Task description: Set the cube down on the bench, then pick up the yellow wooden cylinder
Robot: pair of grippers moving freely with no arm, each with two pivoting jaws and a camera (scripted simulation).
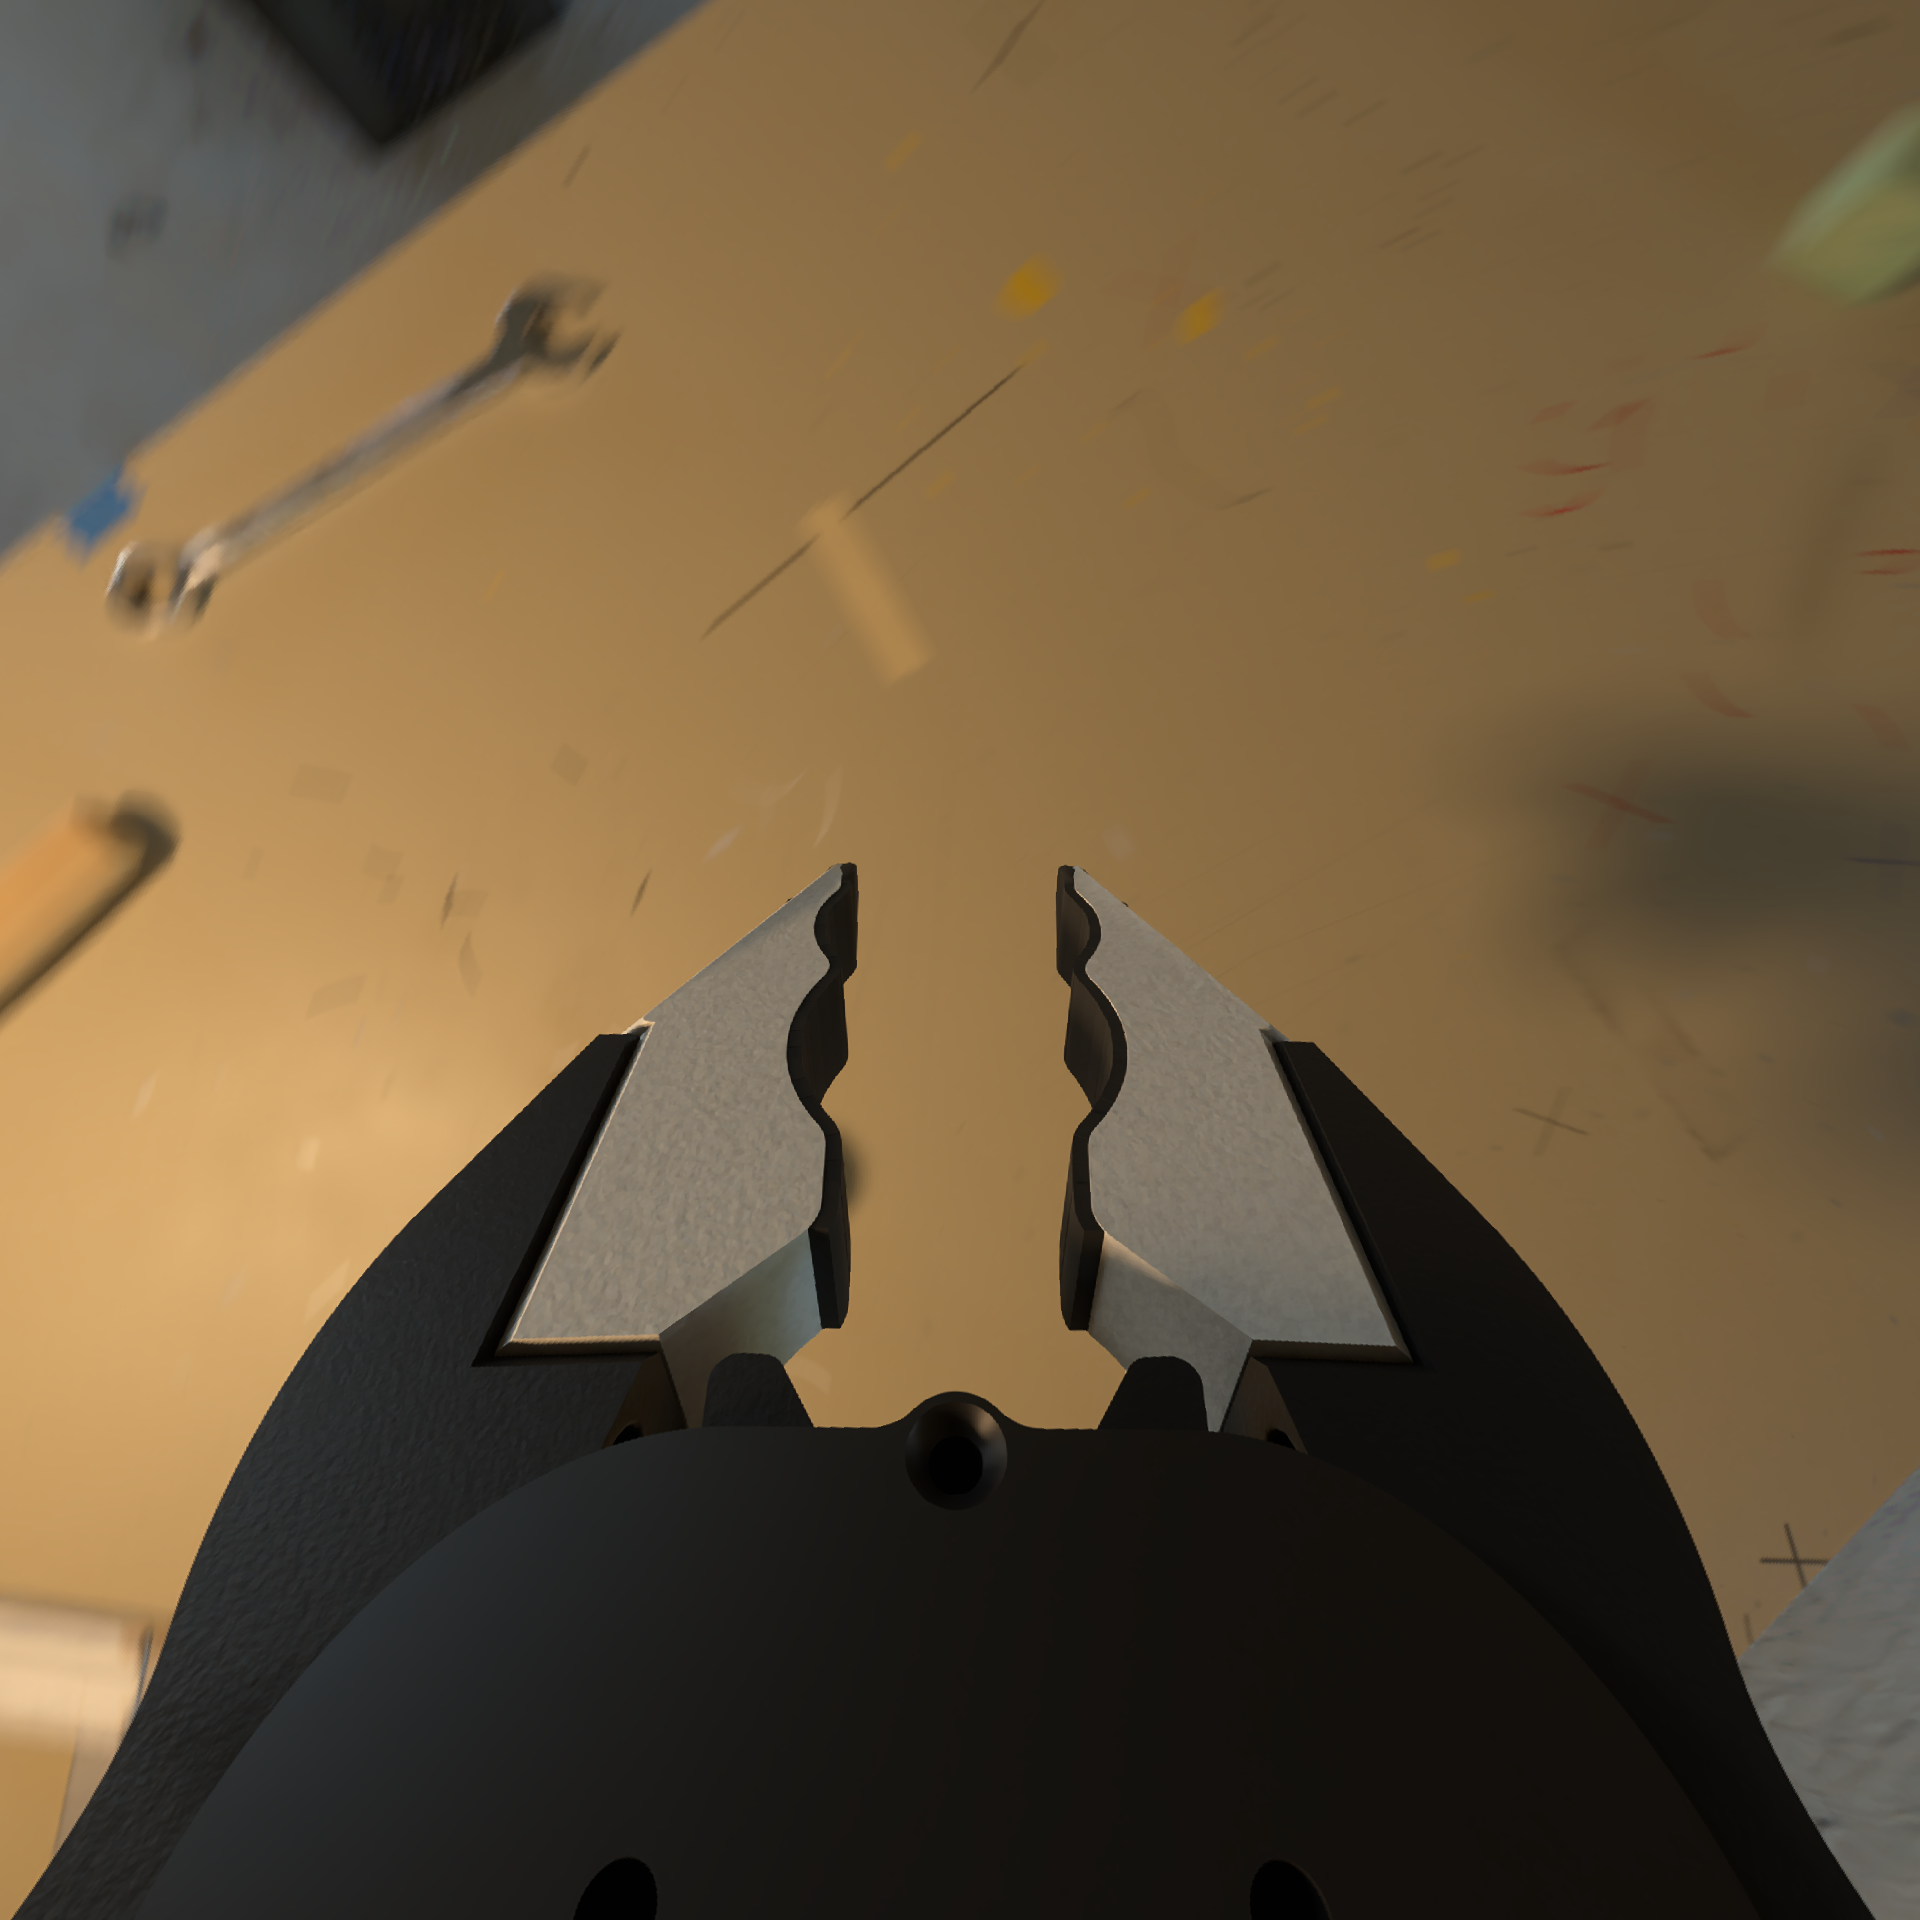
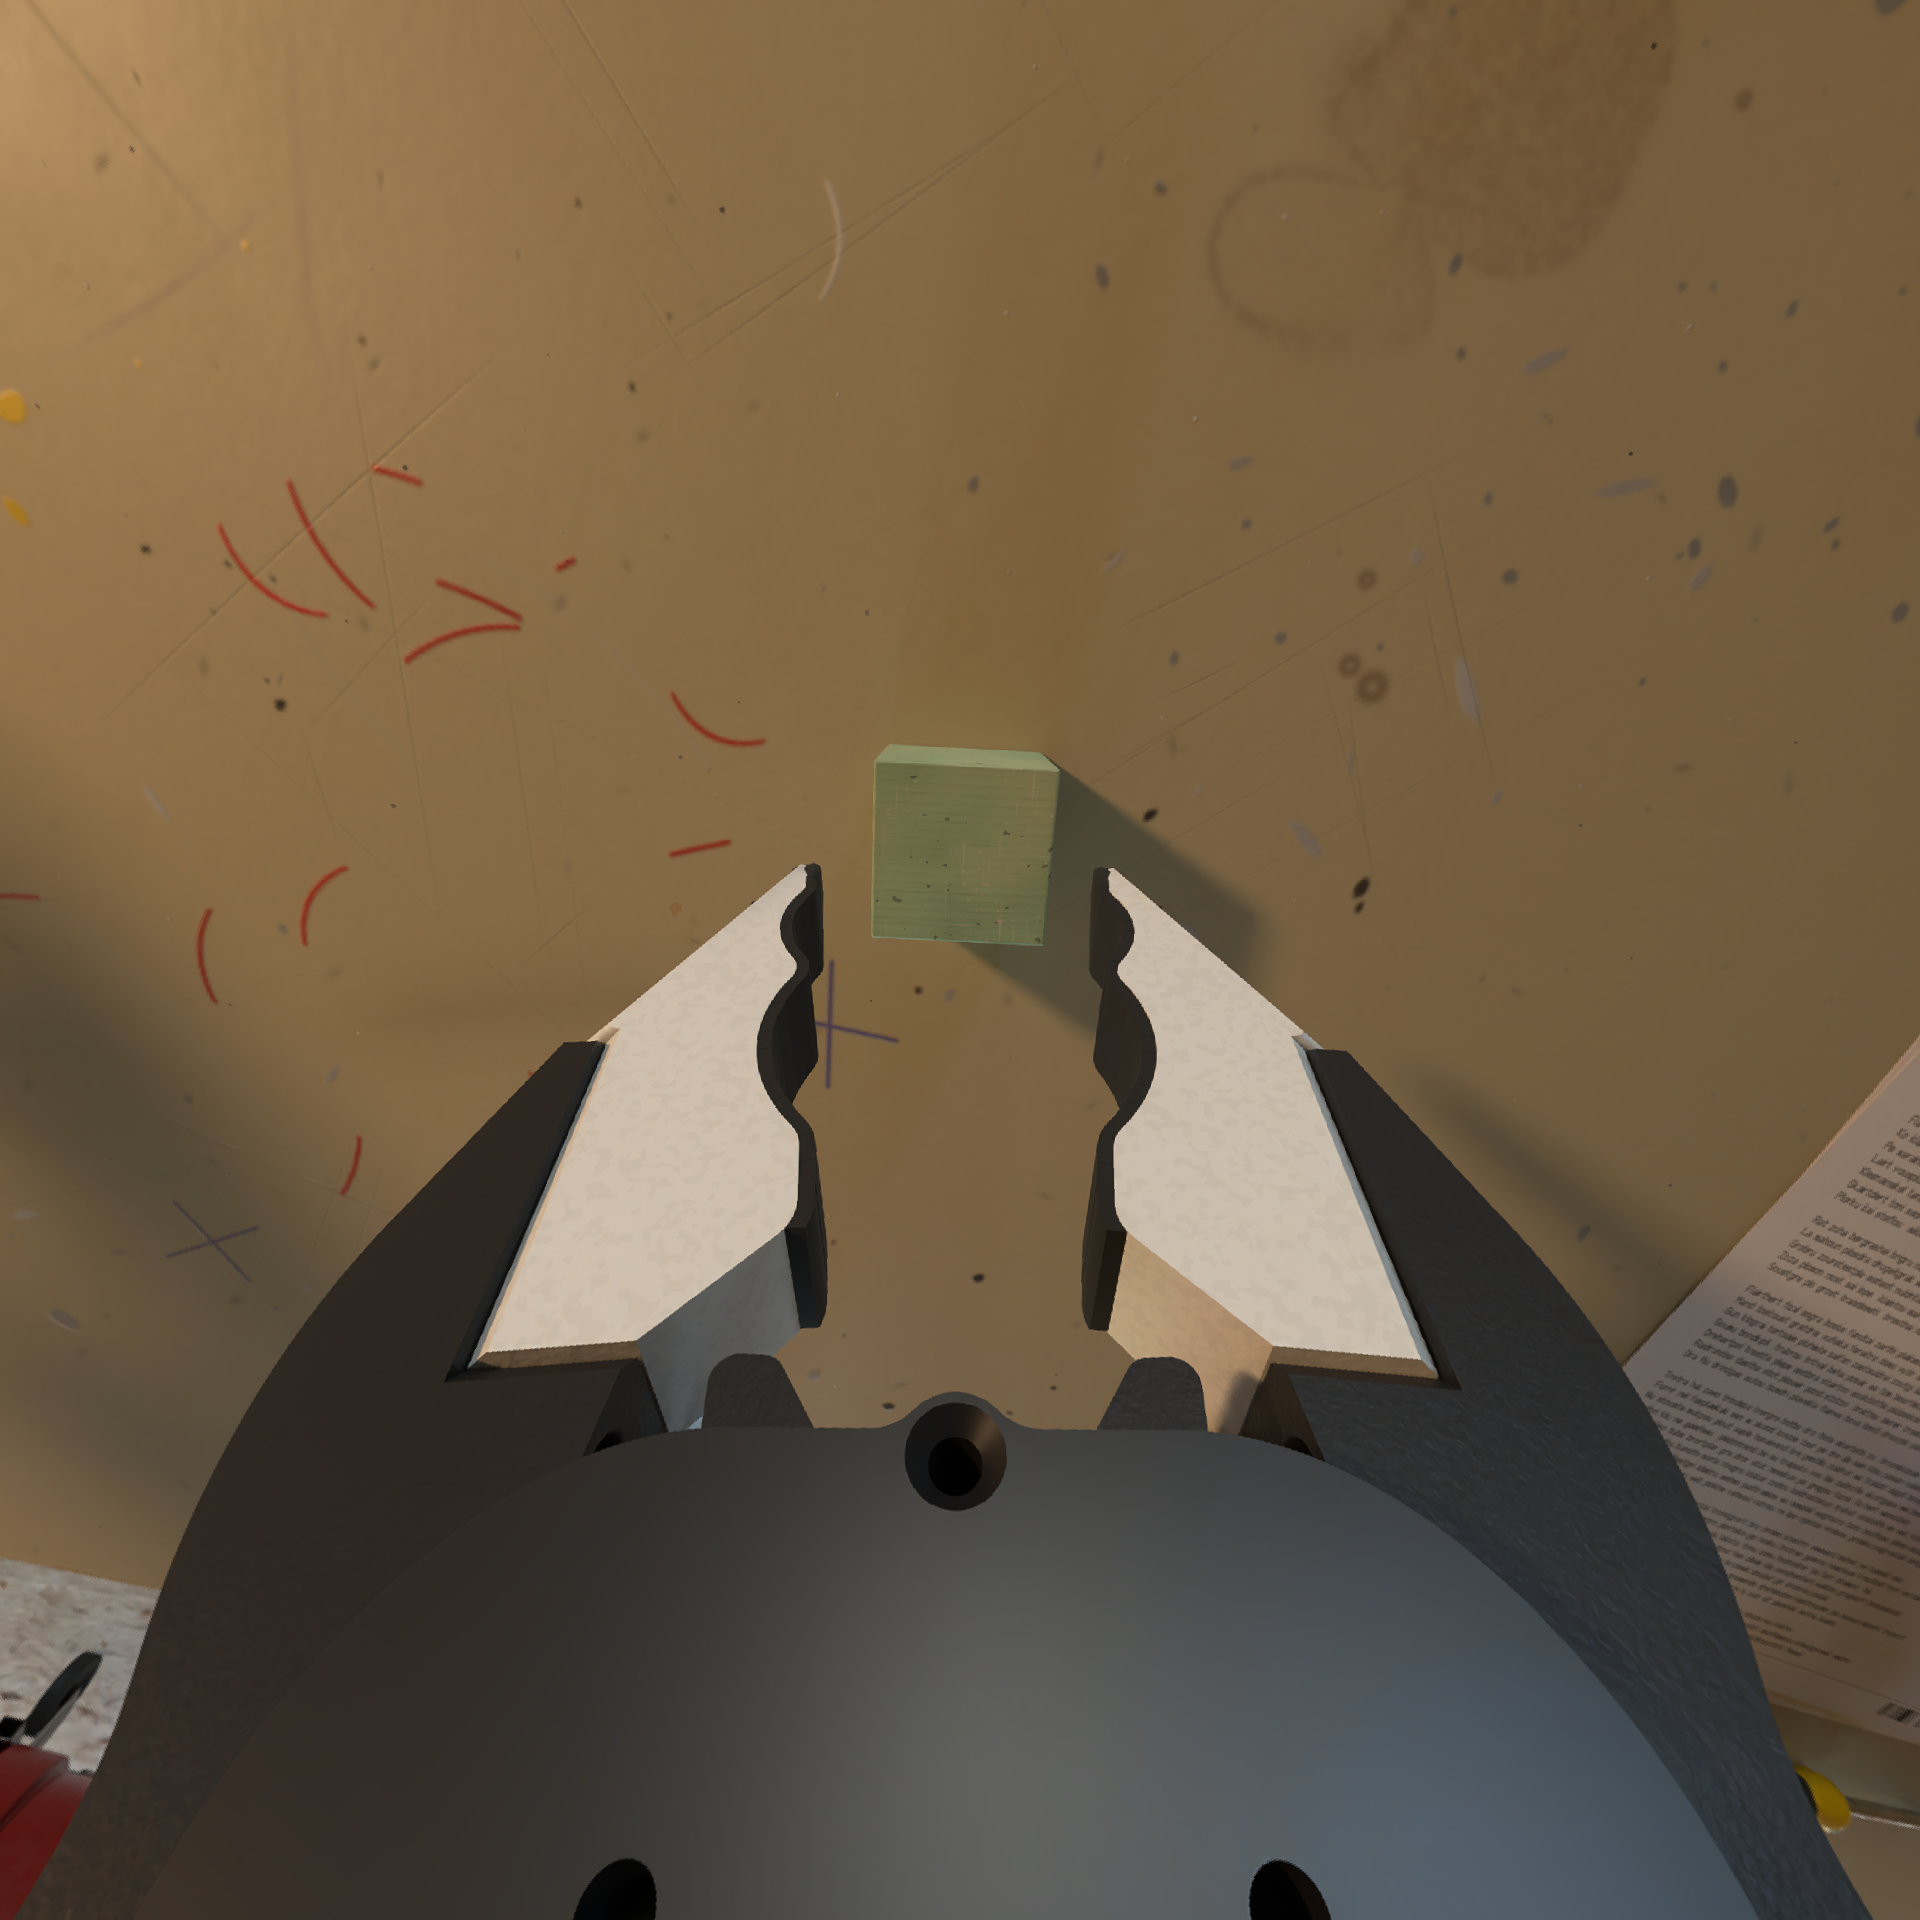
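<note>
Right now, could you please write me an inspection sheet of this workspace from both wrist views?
Surface: tan wooden bench, scratched, with red marks, dark specks and a faint stain.
Job's things: green cube rests on the bench, free, just beyond the right tool's tips; yellow wooden cylinder lies on its side ahead of the left tool, blurred.
Clutter: wrench, orange-handled item at the left edge, printed sheet, red object in the corner.
Grippers: left tool open, empty; right tool open, empty.
Cables: nothing seen.
Surroundings: grey floor beyond the bench edge, blurred.
</note>
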